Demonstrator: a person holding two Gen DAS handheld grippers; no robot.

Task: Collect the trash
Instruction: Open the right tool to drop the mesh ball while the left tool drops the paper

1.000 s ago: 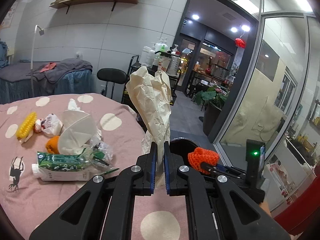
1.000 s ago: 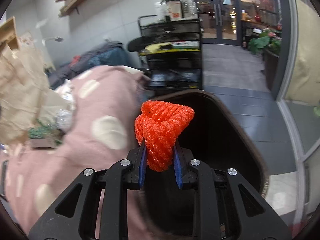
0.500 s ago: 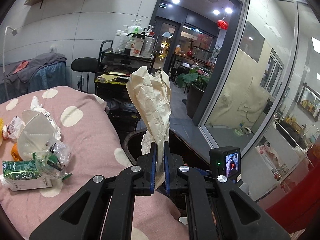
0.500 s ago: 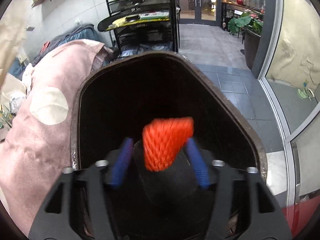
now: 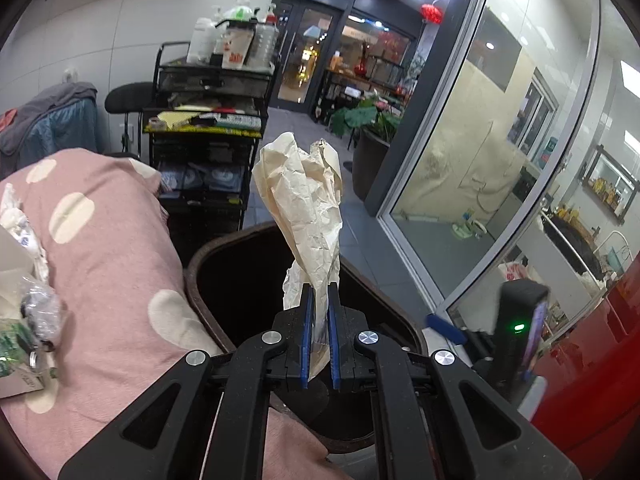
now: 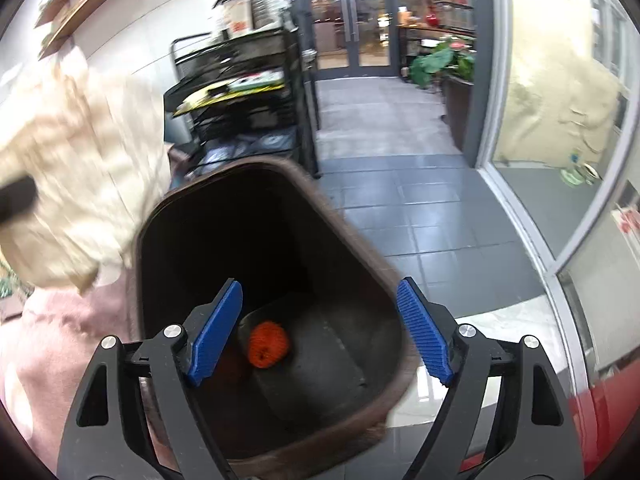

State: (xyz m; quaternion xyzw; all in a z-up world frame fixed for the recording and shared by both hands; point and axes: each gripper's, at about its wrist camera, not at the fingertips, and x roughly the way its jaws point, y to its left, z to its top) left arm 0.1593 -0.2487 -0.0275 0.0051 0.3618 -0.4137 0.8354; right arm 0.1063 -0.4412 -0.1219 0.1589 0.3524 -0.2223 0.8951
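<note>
Released too early, the tall crumpled cream paper bag (image 5: 306,204) pinched in the left hand-held gripper (image 5: 319,344) could catch the dark brown bin's rim (image 5: 192,264) and fall outside, while the right hand-held gripper (image 6: 320,328), jaws just opened and now spread and empty, hangs above the orange foam net (image 6: 268,344) inside.

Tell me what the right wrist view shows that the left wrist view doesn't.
Only the right wrist view shows the orange net lying at the bottom of the bin, and the right tool open and empty above it, its jaws having just opened. Only the left wrist view shows the left tool shut on the paper bag, plus leftover trash on the pink cloth. Both show the bin, the bag, the cloth and the black cart.
</note>
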